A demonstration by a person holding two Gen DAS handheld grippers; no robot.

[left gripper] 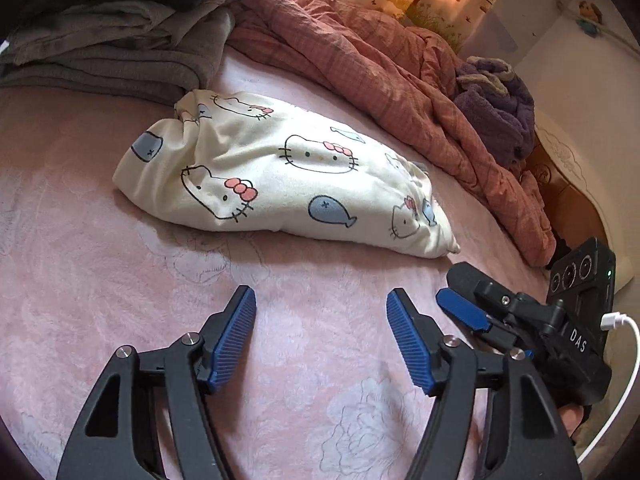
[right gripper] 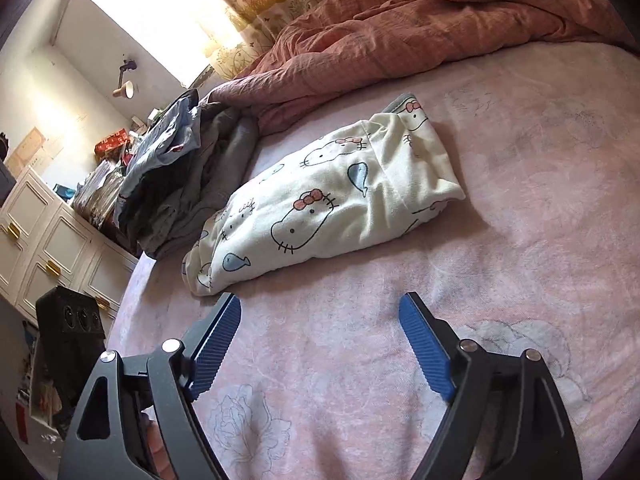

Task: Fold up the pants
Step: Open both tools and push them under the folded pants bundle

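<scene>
Pants (left gripper: 280,172) lie folded on the bed (left gripper: 120,272), just ahead of the left gripper (left gripper: 321,300) and right gripper (right gripper: 320,306), both released and empty.

The pants (left gripper: 280,172) are soft, matt printed cloth. The bedsheet (left gripper: 120,272) looks fleecy, the quilt (left gripper: 360,52) at upper right crinkled. The left gripper (left gripper: 321,308) has matt black plastic arms, ribbed blue pads (left gripper: 234,336) and shiny metal pins.
</scene>
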